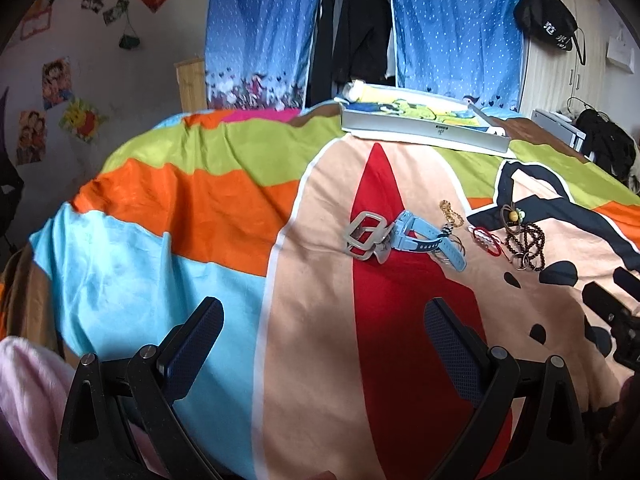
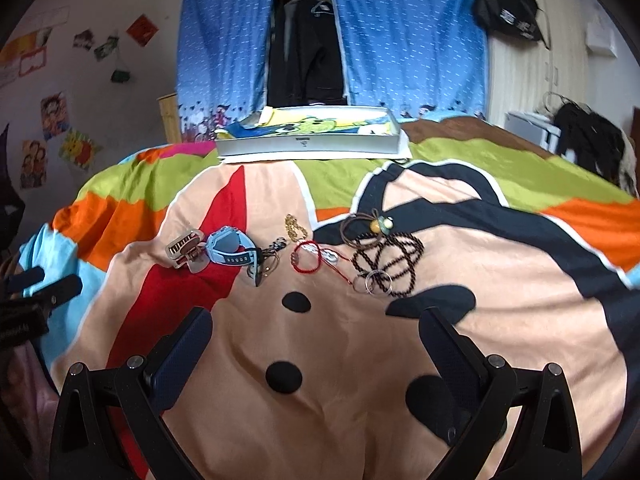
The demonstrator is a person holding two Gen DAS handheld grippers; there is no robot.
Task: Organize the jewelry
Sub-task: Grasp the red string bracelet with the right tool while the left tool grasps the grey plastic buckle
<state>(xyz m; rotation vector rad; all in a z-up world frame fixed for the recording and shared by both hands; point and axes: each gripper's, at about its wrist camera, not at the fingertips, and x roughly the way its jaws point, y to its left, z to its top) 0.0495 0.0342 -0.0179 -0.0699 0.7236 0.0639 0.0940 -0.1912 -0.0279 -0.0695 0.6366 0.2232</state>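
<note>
Blue watch (image 2: 230, 250), red bracelet (image 2: 308, 260) and dark beads (image 2: 390, 262) lie on the bedspread (image 2: 500, 320); left gripper (image 1: 324, 334) and right gripper (image 2: 316, 338) fingers spread wide, empty; tray (image 2: 308, 142) beyond.

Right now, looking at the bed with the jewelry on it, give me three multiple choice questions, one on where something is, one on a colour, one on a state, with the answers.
1. Where does the white box sit relative to the jewelry?
A. Beyond it, toward the blue curtain
B. Between the jewelry and the cameras
C. On the floor

2. What colour is the watch?
A. Black
B. Light blue
C. Yellow

3. What state is the right gripper in?
A. Shut on the watch
B. Shut on nothing
C. Open and empty

Answers: 1 A, the box lies at the far side of the bedspread, in front of the curtain. 2 B, its strap and case are pale blue in both views. 3 C, its fingers stand wide apart with only bedspread between them.
</note>
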